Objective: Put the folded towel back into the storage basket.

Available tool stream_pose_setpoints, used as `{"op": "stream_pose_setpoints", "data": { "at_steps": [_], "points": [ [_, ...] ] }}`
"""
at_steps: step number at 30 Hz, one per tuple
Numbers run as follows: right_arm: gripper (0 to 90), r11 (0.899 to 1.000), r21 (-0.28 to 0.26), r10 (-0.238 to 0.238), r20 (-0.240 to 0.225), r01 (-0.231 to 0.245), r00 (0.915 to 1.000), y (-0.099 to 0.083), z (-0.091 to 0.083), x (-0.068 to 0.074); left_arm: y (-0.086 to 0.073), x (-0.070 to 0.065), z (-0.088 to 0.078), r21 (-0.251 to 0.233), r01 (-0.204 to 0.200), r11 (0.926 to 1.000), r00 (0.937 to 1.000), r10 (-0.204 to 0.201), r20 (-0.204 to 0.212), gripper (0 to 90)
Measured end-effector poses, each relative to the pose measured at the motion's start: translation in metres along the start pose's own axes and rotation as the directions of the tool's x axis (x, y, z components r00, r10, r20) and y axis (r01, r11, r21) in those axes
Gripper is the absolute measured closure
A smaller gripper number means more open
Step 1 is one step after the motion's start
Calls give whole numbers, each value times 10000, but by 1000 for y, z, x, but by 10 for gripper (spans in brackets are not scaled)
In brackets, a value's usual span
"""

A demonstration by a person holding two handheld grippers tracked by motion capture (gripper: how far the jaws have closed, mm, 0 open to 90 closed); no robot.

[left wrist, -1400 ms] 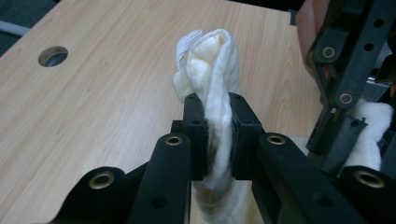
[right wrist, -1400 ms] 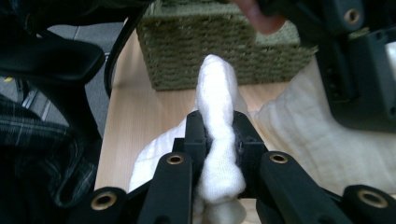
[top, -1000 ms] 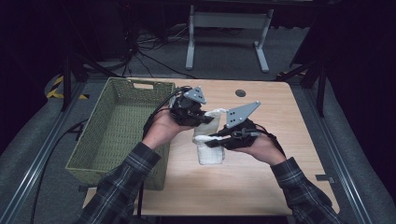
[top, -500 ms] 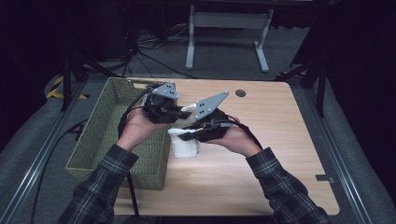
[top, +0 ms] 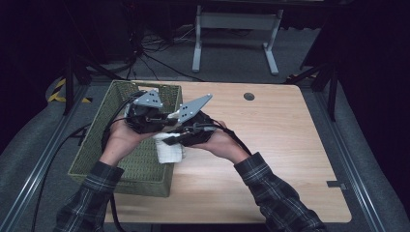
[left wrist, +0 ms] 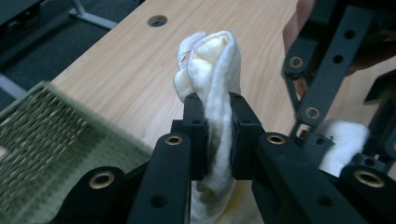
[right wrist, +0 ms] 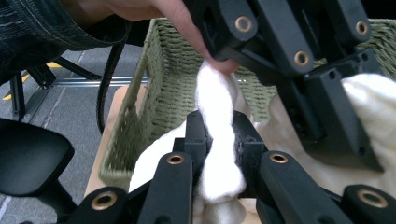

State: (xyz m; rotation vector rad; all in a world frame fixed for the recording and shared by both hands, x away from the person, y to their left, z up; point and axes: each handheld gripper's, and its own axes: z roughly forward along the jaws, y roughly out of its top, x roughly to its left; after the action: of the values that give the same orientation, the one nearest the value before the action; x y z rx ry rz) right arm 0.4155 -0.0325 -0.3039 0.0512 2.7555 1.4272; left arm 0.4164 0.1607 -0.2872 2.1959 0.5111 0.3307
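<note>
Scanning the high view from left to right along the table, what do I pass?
Green wicker basket → left gripper → white cloth held off the basket's right edge → right gripper → bare wooden table with its cable hole.

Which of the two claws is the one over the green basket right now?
The left claw: in the high view it hangs above the woven basket, gripping the white cloth. The right claw grips the cloth over the wooden table.
</note>
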Motion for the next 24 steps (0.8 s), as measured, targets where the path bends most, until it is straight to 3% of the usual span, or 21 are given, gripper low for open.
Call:
{"op": "stream_pose_setpoints", "data": {
  "at_steps": [8, 19, 24],
  "points": [
    [802, 9997, -220, 95, -144, -98, 9999, 5, 30, 3, -24, 13, -10, 76, 285, 9996, 9988, -282, -389, 804],
    [802, 9994, -275, 195, -325, -204, 9993, 9, 63, 9, -48, 21, -14, 18, 666, 9978, 9970, -665, -401, 804],
    [801, 9994, -81, 340, -323, -342, 9989, -3, 69, 13, -57, 19, -7, -17, 759, 9971, 9969, -759, -190, 804]
  ]
}}
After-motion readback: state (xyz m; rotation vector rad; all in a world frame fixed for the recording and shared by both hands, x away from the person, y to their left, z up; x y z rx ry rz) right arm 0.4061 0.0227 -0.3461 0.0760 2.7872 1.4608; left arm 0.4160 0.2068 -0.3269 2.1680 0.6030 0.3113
